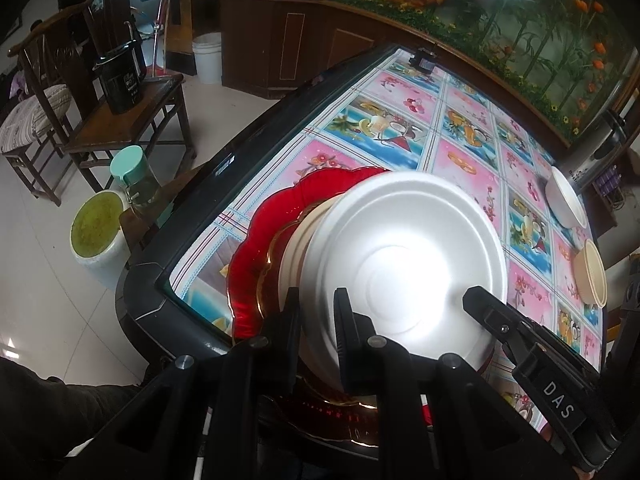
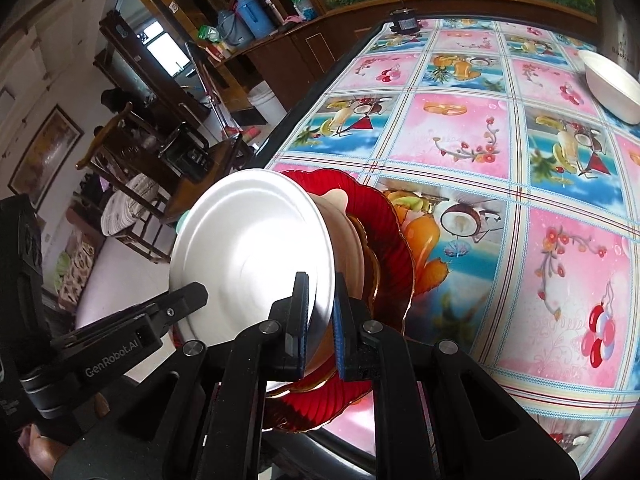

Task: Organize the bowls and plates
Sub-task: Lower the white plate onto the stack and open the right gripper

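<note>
We see the table (image 1: 472, 152) first, covered by a glossy cloth of pink and blue fruit-and-flower squares inside a dark raised rim. On it, close to the near left corner, lies the red scalloped plate (image 1: 276, 216), and a cream plate (image 1: 294, 248) with a wavy edge sits on top of that. Above both is the white plate (image 1: 404, 264), the thing being organized: it sits tilted over the stack near that corner rather than lying flat.

Both grippers have hold of the white plate. Our left gripper (image 1: 316, 312) is clamped on its near left rim, one finger above and one below the edge, jaws nearly together. Our right gripper (image 2: 322, 304) pinches the opposite rim in the same way, its blue pads (image 2: 339, 320) pressing the thin edge from both sides. Each gripper also shows in the other's view as a black arm reaching over the plate.

Toward the far right edge of the table a white bowl (image 2: 612, 84) stands by itself, well apart from the stack. Nearer along that right edge a smaller cream bowl (image 1: 592, 276) stands on its own. At the far edge a small black device (image 2: 404, 22) sits on the rim.
</note>
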The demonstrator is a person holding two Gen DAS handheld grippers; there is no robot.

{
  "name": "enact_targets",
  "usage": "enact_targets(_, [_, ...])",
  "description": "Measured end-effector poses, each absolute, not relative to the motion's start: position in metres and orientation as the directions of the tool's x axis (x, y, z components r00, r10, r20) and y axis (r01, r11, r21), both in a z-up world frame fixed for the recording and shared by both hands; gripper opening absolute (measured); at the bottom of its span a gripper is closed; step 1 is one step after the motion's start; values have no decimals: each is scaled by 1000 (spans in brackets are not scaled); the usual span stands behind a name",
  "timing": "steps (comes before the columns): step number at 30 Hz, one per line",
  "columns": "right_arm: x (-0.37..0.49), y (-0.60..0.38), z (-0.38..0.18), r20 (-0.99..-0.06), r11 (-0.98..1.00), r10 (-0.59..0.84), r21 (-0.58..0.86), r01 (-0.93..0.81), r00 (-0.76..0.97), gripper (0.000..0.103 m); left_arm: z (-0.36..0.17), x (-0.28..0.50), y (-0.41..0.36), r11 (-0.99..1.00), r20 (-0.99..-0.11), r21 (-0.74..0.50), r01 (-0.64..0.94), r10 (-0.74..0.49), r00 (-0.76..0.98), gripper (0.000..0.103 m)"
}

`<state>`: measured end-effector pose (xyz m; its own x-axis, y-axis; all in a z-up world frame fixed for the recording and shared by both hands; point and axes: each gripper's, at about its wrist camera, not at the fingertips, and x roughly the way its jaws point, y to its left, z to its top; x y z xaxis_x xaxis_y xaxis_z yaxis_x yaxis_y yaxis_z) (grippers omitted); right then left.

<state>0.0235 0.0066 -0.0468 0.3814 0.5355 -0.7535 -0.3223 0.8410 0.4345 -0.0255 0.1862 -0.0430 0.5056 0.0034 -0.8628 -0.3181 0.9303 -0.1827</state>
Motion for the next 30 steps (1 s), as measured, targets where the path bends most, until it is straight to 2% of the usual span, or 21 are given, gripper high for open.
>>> enact_targets(10, [23, 9, -45, -761, 857, 507, 394, -333, 404, 11, -40, -25, 197, 919, -854, -193, -344, 15, 520, 15])
enact_targets(15, [18, 18, -40, -773, 880, 452, 305, -363, 446, 11, -34, -28, 200, 917, -843, -203, -343, 15, 538, 15])
enact_targets(20, [8, 26, -27, -749, 870, 456, 259, -421, 481, 11, -28, -31, 203, 911, -831, -223, -348, 9, 556, 15])
enact_targets(26, [17, 25, -35, -794, 879, 423, 243, -410, 437, 11, -21, -35, 210, 900, -818, -238, -366, 17, 574, 15])
enact_targets(30, [14, 26, -30, -789, 890, 396, 205, -407, 469, 11, -20, -35, 211, 900, -817, -239, -364, 16, 576, 15])
